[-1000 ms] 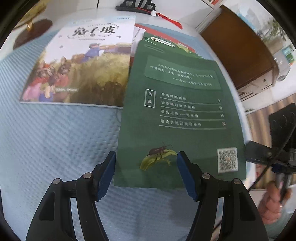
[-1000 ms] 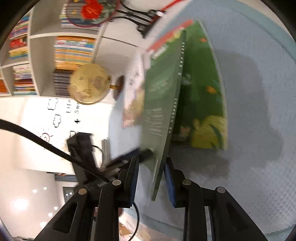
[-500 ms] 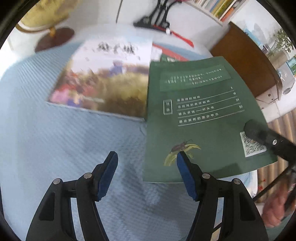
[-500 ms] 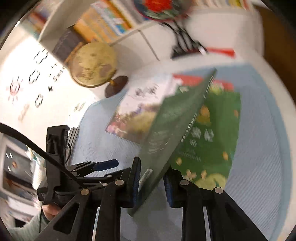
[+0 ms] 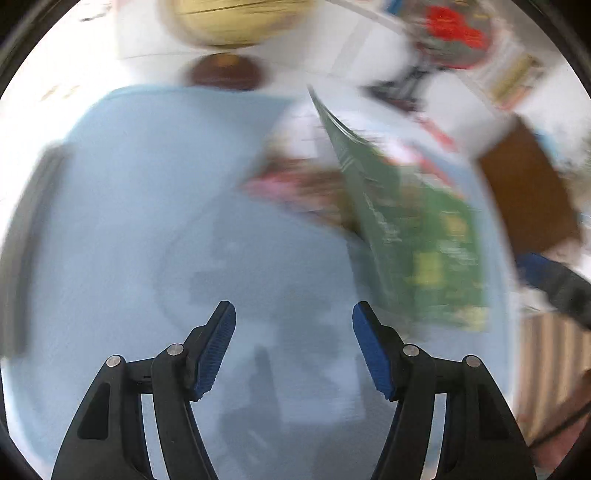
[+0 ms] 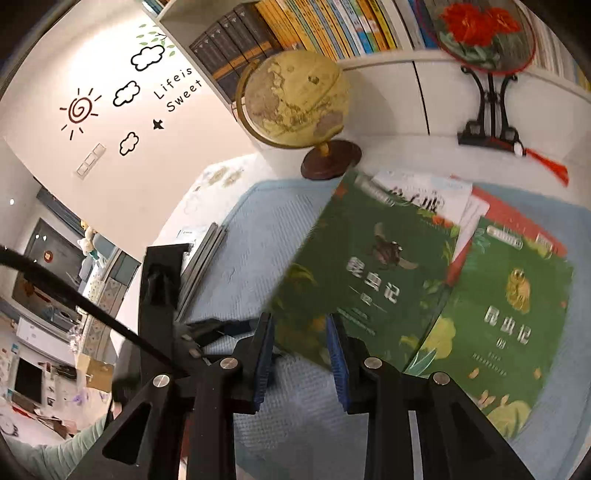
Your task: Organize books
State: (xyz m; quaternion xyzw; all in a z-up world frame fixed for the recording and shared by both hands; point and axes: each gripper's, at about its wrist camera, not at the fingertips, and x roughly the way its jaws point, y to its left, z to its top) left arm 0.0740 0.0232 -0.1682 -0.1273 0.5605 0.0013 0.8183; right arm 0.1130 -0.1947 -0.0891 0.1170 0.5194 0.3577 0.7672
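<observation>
The green insect book (image 6: 365, 280) is hanging tilted above the blue mat (image 6: 258, 229), its lower edge pinched between the nearly closed pads of our right gripper (image 6: 300, 352), whose jaws have just been opening slightly. Our left gripper (image 5: 291, 345) is standing half open, holding nothing. A second green book (image 6: 506, 317) is lying flat beside it, near the globe (image 6: 295, 99).

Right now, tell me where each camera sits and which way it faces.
Left wrist: rides the open left claw, looking steeply down at the blue mat; its two fingers show.
Right wrist: rides the right claw, facing globe and bookshelf; its jaws, just opening slightly, hold the green beetle book; a sleeve shows.
Shared: the green beetle book, blue mat, globe.
</observation>
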